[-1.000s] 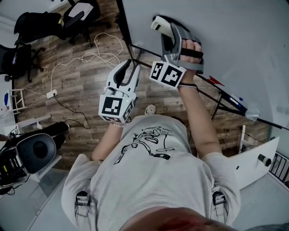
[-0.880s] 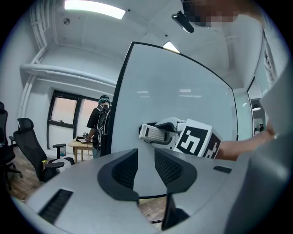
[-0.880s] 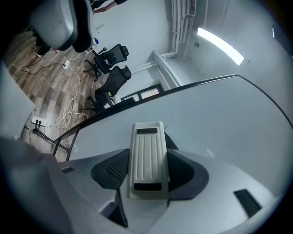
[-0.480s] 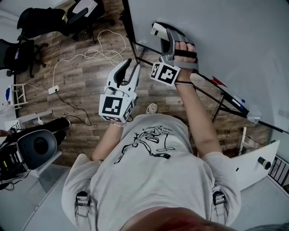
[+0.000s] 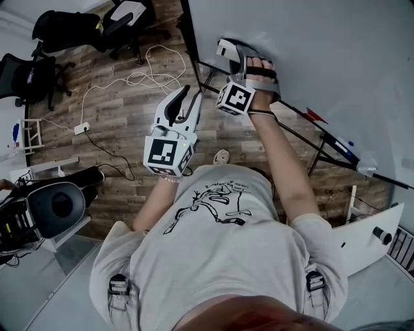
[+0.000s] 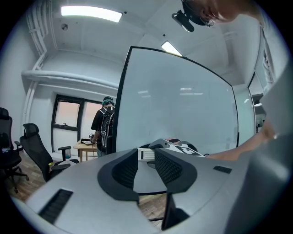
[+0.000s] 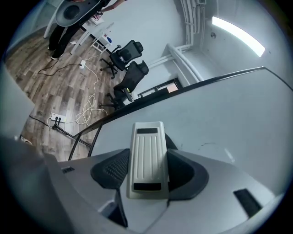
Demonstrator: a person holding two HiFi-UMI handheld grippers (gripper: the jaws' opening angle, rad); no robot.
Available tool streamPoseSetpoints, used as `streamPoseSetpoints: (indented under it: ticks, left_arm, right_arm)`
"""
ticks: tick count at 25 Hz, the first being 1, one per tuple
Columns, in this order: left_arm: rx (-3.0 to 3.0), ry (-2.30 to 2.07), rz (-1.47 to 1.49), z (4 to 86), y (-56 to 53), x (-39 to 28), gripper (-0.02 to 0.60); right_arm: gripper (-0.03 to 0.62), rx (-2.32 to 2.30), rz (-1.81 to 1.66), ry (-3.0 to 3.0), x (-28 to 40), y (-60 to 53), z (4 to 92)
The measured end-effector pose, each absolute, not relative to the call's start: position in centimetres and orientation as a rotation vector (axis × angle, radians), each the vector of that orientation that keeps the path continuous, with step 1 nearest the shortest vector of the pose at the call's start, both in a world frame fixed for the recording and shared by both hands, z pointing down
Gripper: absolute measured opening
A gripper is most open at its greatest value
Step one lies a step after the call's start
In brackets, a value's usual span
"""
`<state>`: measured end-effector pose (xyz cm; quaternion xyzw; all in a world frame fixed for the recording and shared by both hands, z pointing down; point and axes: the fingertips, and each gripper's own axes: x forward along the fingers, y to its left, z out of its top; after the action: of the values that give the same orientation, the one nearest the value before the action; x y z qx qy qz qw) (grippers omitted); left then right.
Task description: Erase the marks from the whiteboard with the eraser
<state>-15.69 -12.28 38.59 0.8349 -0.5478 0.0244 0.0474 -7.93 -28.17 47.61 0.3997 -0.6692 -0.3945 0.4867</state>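
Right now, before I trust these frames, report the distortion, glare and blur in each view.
Head view: evenly lit and sharp, only the bottom edge smears out of focus. Left gripper view: the fisheye bows the whiteboard frame, the corners go dark, the ceiling light glares, and faint reflections show on the board. Right gripper view: same fisheye curve, a light strip is blown out, the eraser is crisp.
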Motion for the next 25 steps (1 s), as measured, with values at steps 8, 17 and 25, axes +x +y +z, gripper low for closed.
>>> streamPoseSetpoints:
  ticks: [8, 17, 25]
  left_arm:
    - [2.553, -1.66, 0.064, 38.5, -11.5, -15.9, 0.123]
    - [2.606, -1.612, 0.038, 37.7, -11.0, -14.6, 0.123]
    - [2.691, -1.509, 0.033, 36.3, -10.6, -11.4, 0.121]
  right_arm:
    - [0.258, 1.154, -0.956, -1.669, -6.0, -27.7, 40.0]
    - [0.259, 1.323, -0.875, -1.857, -3.0, -24.3, 33.2]
    - [0.26, 1.461, -0.644, -2.226, 1.2, -17.3, 30.2]
